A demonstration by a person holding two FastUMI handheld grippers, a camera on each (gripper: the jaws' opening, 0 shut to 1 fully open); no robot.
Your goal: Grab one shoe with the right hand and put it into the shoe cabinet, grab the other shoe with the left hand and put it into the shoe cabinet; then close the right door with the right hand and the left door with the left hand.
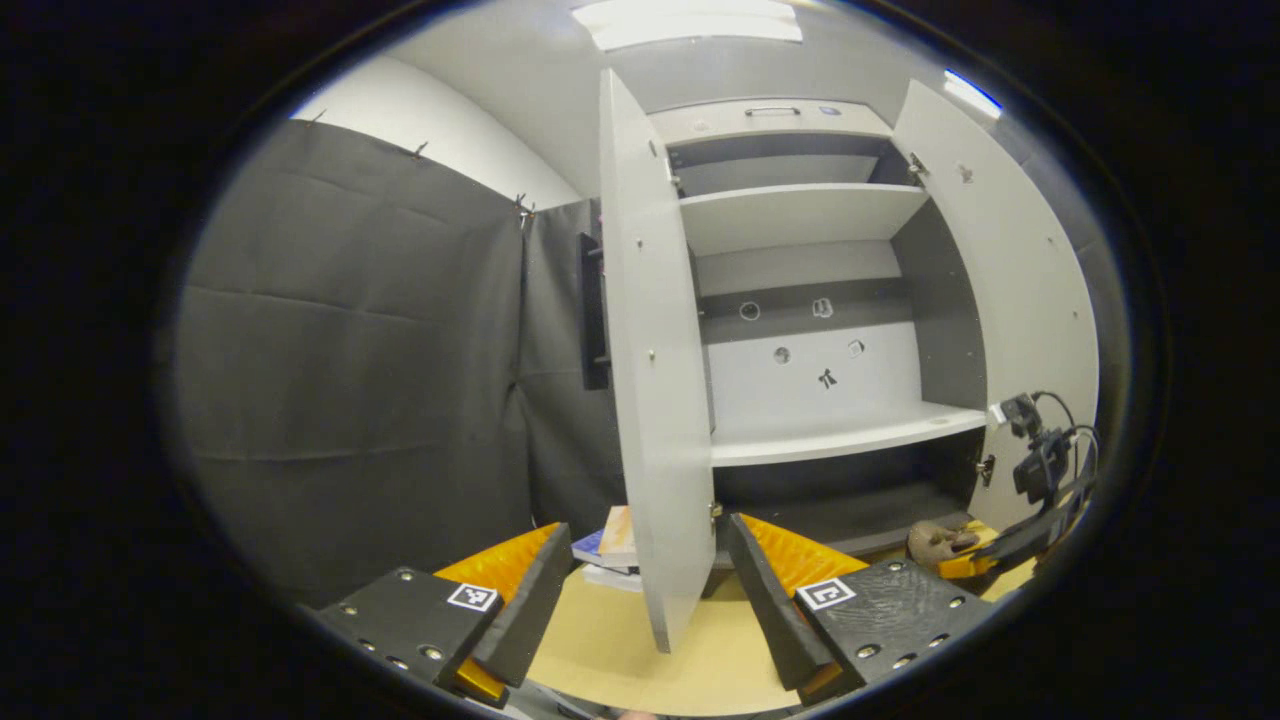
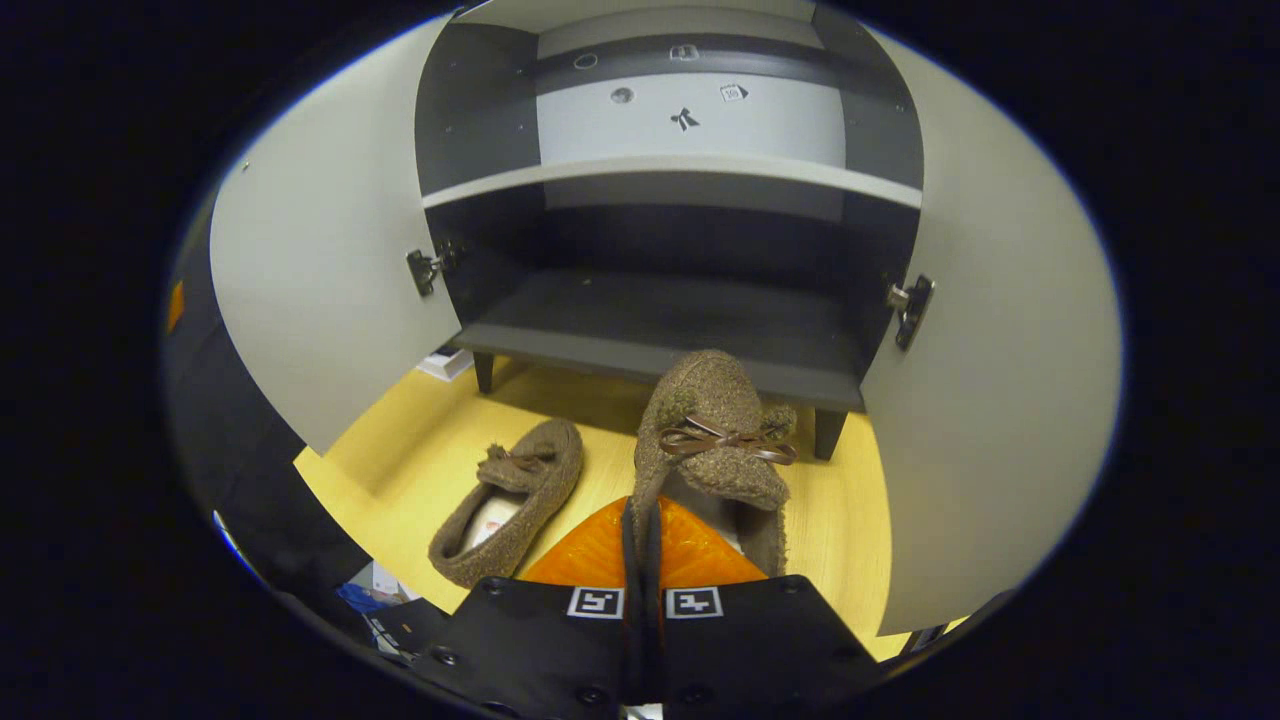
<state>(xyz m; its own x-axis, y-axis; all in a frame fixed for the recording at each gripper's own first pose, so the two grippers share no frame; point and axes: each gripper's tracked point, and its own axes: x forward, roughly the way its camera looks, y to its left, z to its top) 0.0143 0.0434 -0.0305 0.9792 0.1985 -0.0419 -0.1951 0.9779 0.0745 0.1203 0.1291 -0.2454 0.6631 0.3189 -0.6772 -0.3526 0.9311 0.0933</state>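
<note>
Right gripper [image 2: 641, 540], fingers pinched on the side wall of one shoe [image 2: 712, 440], holds it toe-first just before the shoe cabinet's [image 2: 660, 330] bottom shelf for insertion. The other shoe [image 2: 512, 500] lies on the floor left of the cabinet's front. Left gripper [image 1: 640, 590] waits with its fingers spread and empty beside the cabinet's left door [image 1: 650, 380].

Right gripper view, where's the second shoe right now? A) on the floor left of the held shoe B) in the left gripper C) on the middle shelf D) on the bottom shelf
A: the second shoe lies on the wooden floor, left of the held shoe that the right gripper pinches at its edge.
</note>
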